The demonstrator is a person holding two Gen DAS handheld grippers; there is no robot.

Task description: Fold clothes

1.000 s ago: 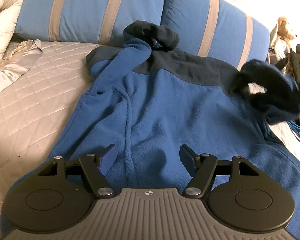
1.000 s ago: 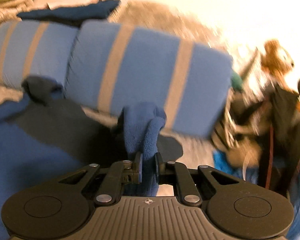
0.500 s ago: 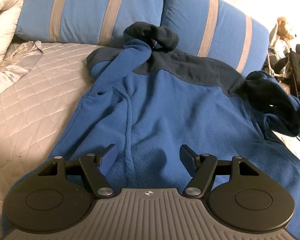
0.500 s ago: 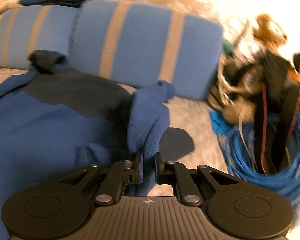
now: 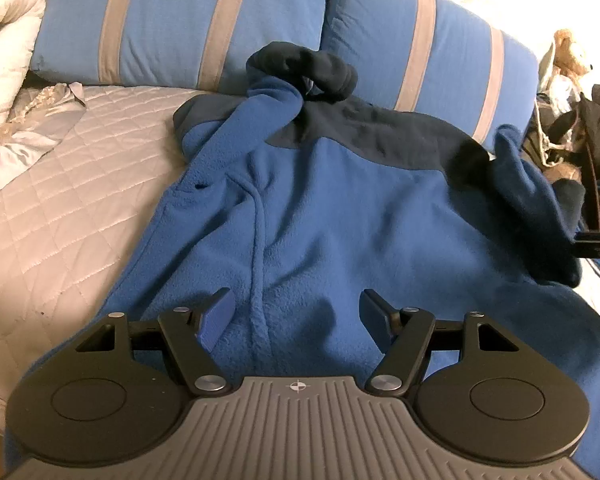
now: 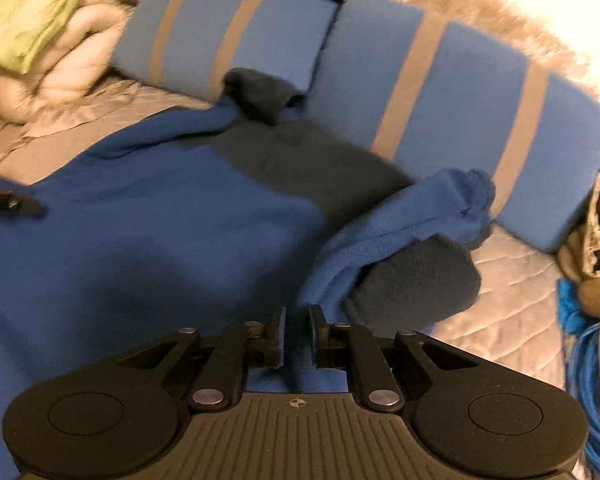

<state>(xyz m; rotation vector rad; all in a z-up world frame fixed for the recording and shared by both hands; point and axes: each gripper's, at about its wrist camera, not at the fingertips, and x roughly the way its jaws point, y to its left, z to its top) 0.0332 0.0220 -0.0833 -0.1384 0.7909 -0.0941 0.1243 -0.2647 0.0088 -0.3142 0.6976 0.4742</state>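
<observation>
Fleece jacket (image 5: 332, 216), one, royal blue with a navy yoke and navy cuffs, lies spread flat on a quilted grey bedspread (image 5: 68, 184), collar toward two blue pillows (image 5: 204, 20) with tan stripes. Left wrist view: soft napped fleece, one raised seam running down the body, one sleeve bunched into a navy knot at the collar, the other sleeve (image 5: 540, 208) folded in at the right edge. Left gripper (image 5: 296, 316) hovers over the hem, its two fingers spread wide, nothing between them. A puffy white duvet (image 5: 4, 32) sits at far left. The right gripper's black tip pokes in at the right edge.

Right wrist view, slightly blurred: right gripper (image 6: 298, 338) has its two fingers close together and parting, blue fleece in the narrow gap; cannot tell if the pads press it. Just ahead lies the folded sleeve (image 6: 404, 248), blue over a navy cuff. One lime-green cloth (image 6: 32, 16) top left, one coil of blue cable (image 6: 596, 400) at right.
</observation>
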